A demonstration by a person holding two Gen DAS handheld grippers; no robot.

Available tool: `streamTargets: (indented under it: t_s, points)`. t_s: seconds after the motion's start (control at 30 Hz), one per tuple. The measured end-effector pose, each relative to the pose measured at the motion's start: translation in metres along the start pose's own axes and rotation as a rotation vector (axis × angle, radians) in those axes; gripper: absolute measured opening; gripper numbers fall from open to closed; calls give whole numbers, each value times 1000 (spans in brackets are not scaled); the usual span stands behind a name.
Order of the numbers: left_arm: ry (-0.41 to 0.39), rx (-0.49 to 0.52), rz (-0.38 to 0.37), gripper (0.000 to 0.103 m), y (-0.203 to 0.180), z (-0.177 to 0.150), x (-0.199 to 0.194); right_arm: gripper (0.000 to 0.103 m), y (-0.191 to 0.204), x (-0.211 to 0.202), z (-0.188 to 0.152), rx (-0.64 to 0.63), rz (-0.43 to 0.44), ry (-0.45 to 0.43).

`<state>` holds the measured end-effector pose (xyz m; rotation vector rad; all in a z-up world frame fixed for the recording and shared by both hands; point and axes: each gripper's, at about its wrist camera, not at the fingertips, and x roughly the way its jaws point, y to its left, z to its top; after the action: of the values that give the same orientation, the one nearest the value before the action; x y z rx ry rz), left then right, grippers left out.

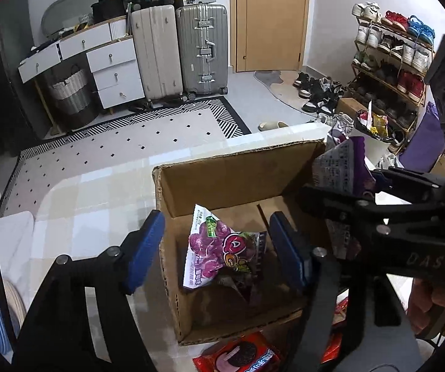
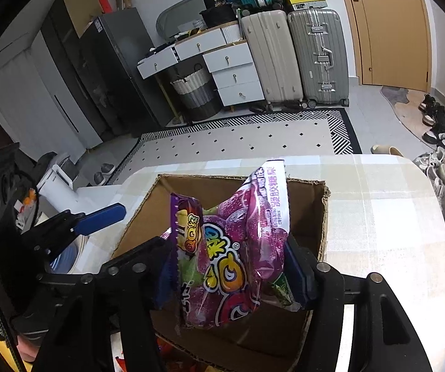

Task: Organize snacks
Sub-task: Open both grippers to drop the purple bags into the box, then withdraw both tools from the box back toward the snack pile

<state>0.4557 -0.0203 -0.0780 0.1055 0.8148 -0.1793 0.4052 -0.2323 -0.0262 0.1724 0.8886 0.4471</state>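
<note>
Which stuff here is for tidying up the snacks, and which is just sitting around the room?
For the job: cardboard box, purple candy bag inside it, another candy bag in the right gripper, red cookie pack.

Just lying about: suitcases, shoe rack, laundry basket.

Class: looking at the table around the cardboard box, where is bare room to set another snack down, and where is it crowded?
Free: checked tablecloth right of the cardboard box, and the strip beyond it. Crowded: the near edge, with the red cookie pack.
</note>
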Motion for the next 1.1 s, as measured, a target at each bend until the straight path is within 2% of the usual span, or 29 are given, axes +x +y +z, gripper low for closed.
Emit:
streamTargets:
  t_s: [0.1, 0.2, 0.3, 0.6, 0.93, 1.1]
  points:
    - [7, 6, 11, 68, -3, -6, -3, 71, 4, 2, 0, -18, -30, 4]
    - [14, 11, 26, 75, -3, -7, -5, 72, 12, -2, 1, -62, -62, -17]
    - [5, 15, 32, 76, -5, -10, -11, 78, 17, -8, 2, -87, -98, -42]
    - [-17, 14, 33, 78, -9, -14, -45, 78, 27, -48, 2, -118, -90, -103]
    - [-110, -16, 66, 83, -26, -27, -139, 89, 44, -132, -18, -141, -102, -172]
    - [-171, -26, 40, 84, -32, -35, -201, 94, 56, -180, -33, -139, -102, -219]
